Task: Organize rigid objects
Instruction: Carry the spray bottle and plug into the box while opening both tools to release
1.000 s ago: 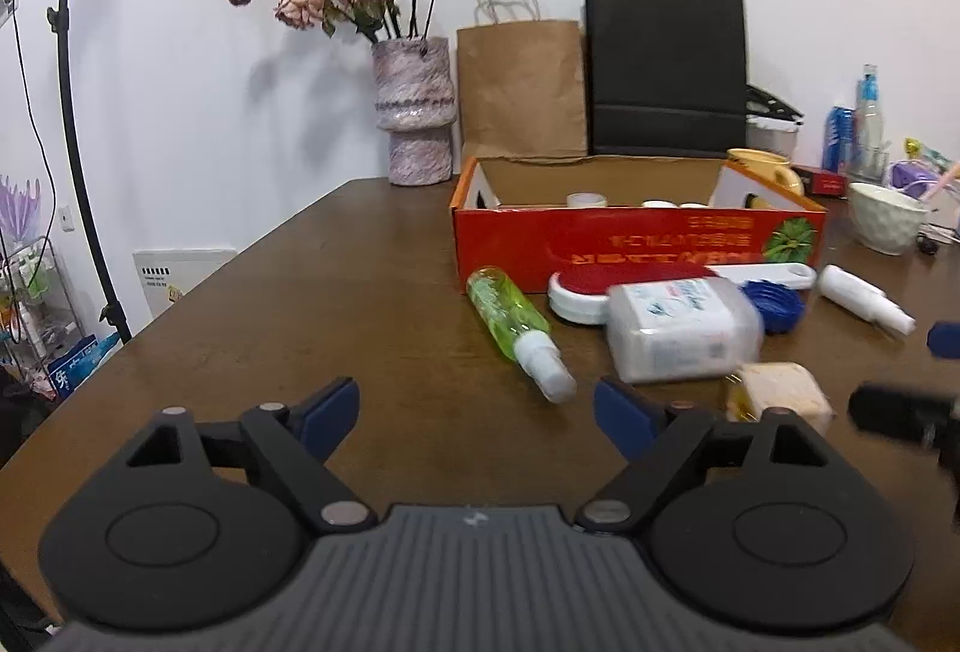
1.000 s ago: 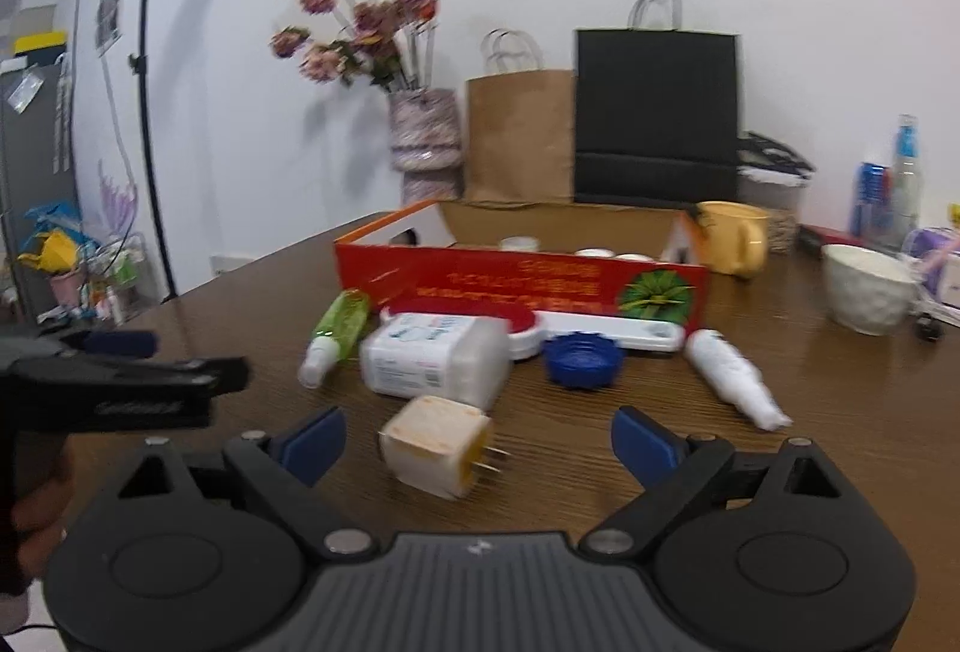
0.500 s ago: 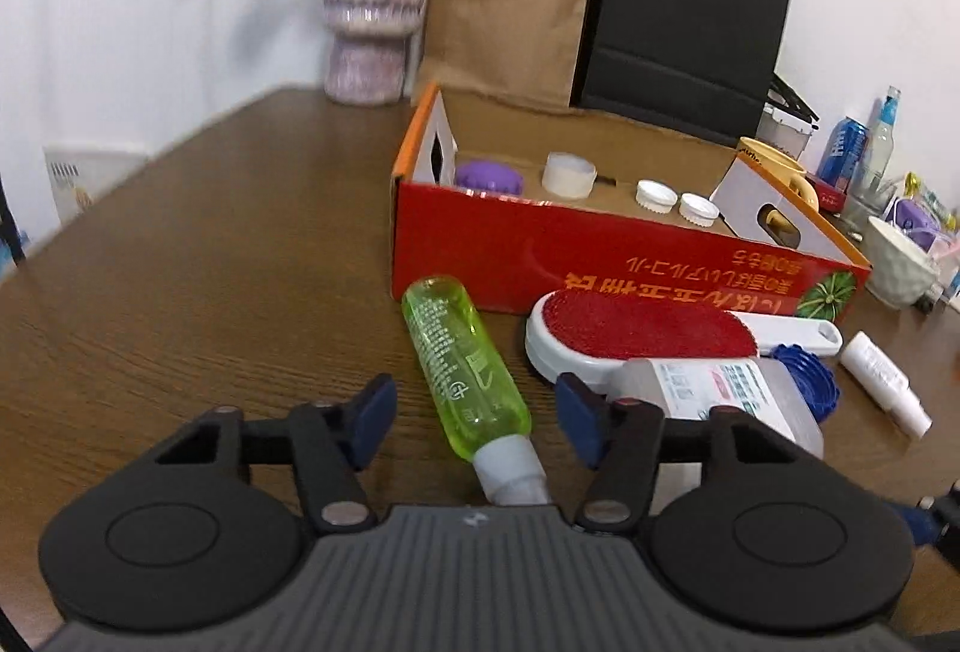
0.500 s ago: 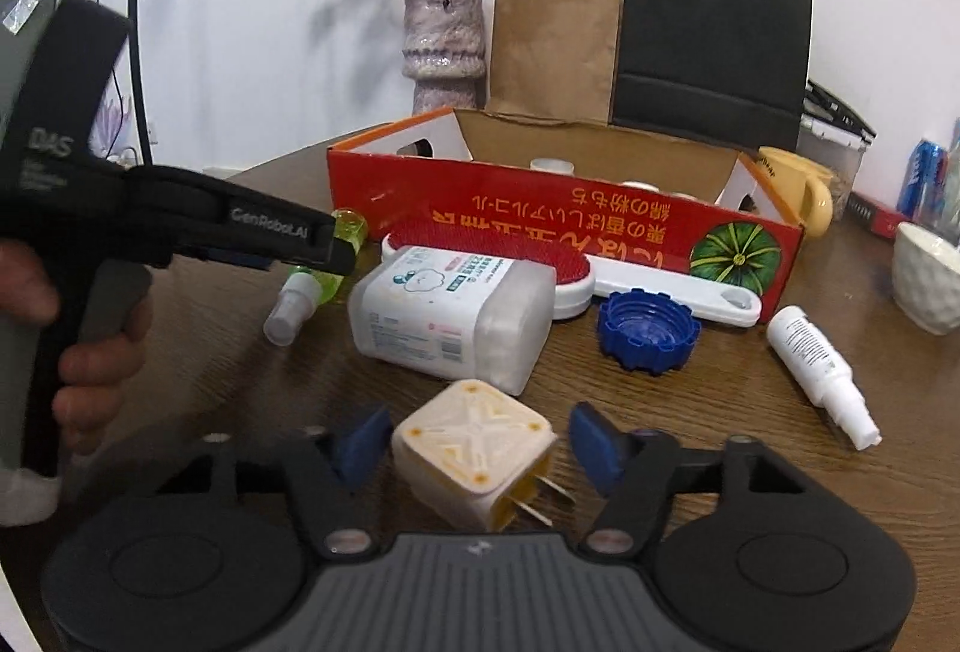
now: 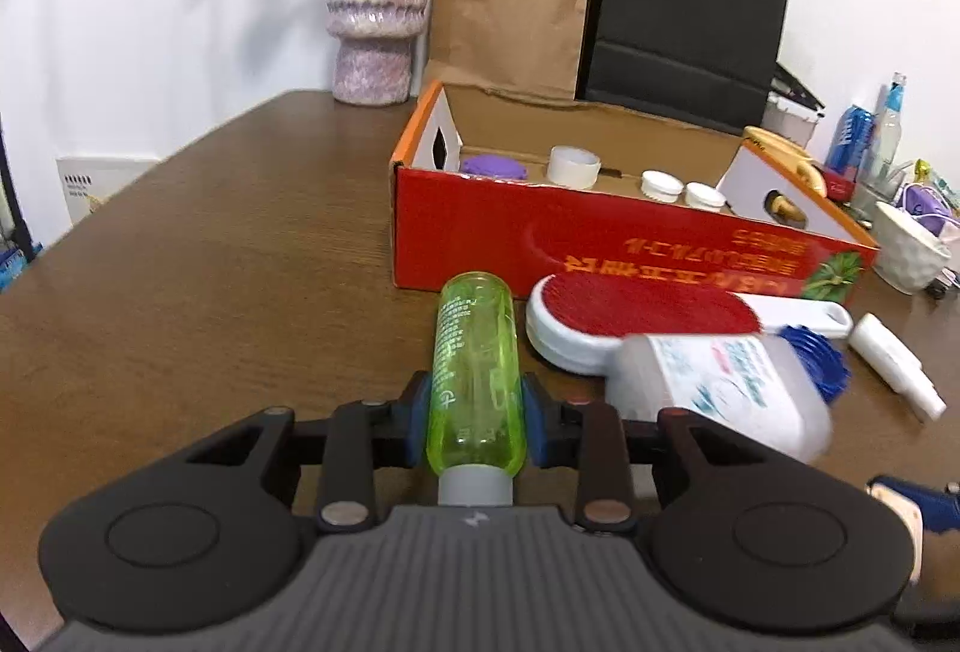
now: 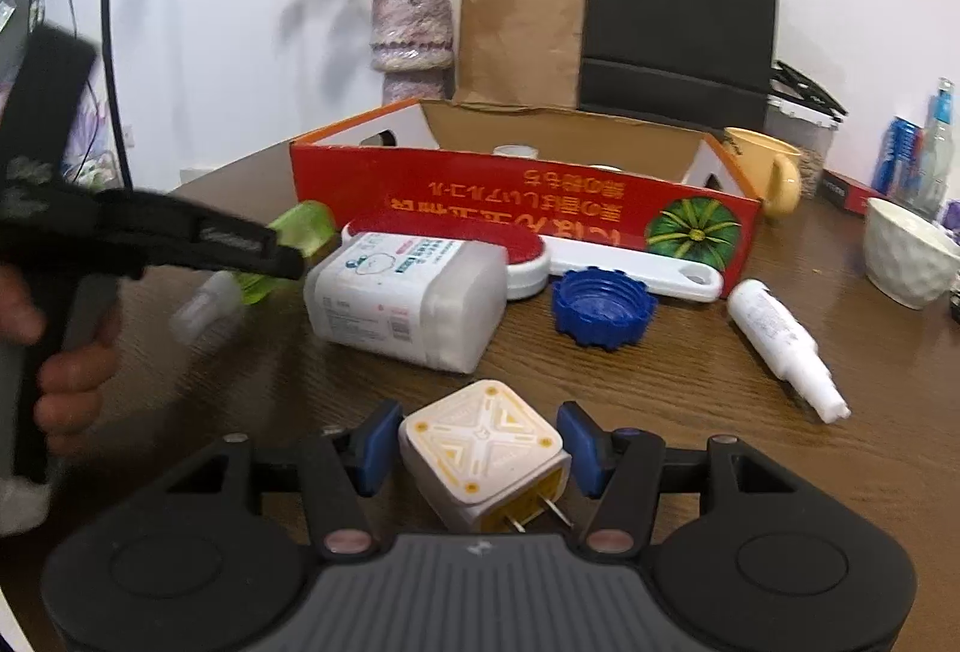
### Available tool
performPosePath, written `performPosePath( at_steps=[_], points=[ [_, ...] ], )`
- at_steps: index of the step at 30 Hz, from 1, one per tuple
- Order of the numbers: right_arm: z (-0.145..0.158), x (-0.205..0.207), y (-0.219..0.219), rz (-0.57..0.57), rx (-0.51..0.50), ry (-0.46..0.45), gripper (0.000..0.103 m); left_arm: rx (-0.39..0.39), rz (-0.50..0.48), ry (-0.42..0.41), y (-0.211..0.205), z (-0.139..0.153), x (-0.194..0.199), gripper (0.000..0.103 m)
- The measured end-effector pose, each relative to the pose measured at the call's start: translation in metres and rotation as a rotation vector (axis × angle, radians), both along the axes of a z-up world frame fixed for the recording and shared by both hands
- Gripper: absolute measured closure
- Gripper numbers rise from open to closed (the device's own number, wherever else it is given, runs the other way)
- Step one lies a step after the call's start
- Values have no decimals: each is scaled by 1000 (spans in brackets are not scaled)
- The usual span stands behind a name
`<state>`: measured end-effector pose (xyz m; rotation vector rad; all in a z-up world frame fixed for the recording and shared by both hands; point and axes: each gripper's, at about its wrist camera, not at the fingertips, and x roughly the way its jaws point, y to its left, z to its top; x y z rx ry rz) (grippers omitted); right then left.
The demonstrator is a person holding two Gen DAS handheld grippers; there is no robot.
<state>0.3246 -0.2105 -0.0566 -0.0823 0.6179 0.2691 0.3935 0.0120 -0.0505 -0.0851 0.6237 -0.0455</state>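
Both grippers have come forward since the earlier frames, and both have just been closing. On the left gripper (image 5: 475,424) the blue fingers (image 5: 416,427) now pinch the translucent green plastic spray bottle (image 5: 477,370) low on its body, just above its grey cap; the bottle lies on the brown wooden surface (image 5: 210,292), pointing away toward the red cardboard box (image 5: 600,244). On the right gripper (image 6: 480,448) the fingers (image 6: 377,445) flank the cream cube-shaped plug adapter (image 6: 483,448) very closely; whether they press it I cannot tell. Its prongs point back toward the camera.

To the bottle's right a red-and-white lint brush (image 5: 636,319) and a frosted white rectangular container (image 5: 714,388) crowd in, the container near the left gripper's right finger. Leftward the surface is open out to its rounded edge. Beyond the adapter lie the container, a blue ridged screw lid (image 6: 603,307) and a small white bottle (image 6: 780,337), with bare wood between.

Seen from the right wrist, a hand (image 6: 57,352) grips the left tool's black handle, the tool slanting down toward the green bottle.
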Motion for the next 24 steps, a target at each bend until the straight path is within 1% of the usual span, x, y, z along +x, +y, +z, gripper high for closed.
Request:
performPosePath(
  at_steps=[3,6,11,15,17,20,24],
  points=[
    [5,-16,-6,-23,16,-21,47,5,18,-33,-1,9,-30,72],
    [11,-35,-11,-28,24,-46,47,-4,29,-77,0,24,-69,72],
    [27,-72,-21,-44,46,-104,47,12,52,-198,-1,55,-140,72],
    [45,-107,-24,-40,53,-184,47,14,50,-253,-2,72,-189,72],
    [53,-127,-24,-38,38,-237,47,15,46,-272,-4,77,-210,72],
    [63,-154,-24,-40,16,-305,47,41,46,-316,-10,81,-237,72],
    [75,-183,-26,-50,22,-356,47,72,46,-373,-18,88,-267,72]
  ],
)
